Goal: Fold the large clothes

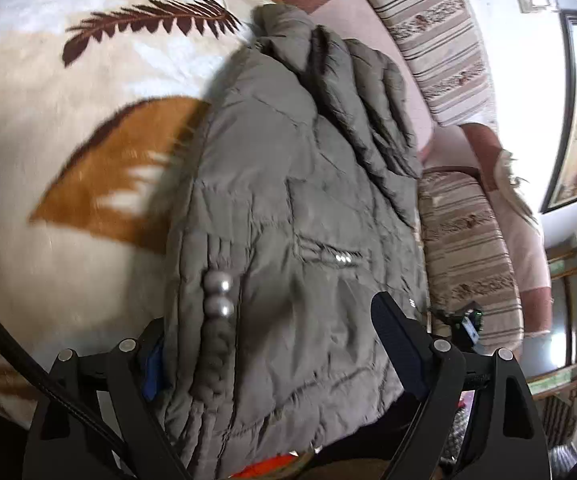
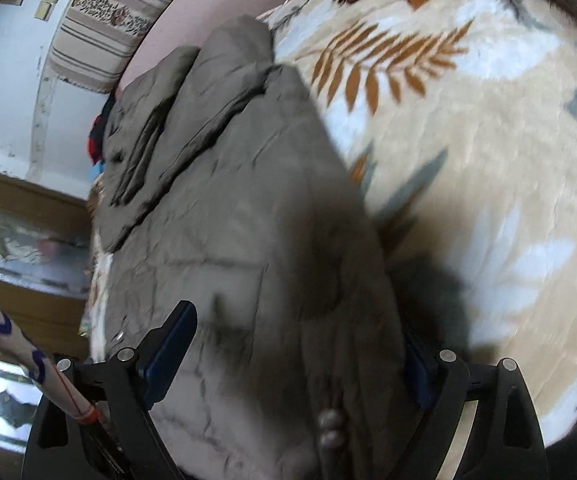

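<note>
Lying lengthwise on the leaf-print blanket, the grey puffer jacket runs straight away from both grippers, its near hem bunched between their fingers. The left gripper and right gripper both stand spread wide, straddling the padded fabric, neither nearer.
</note>
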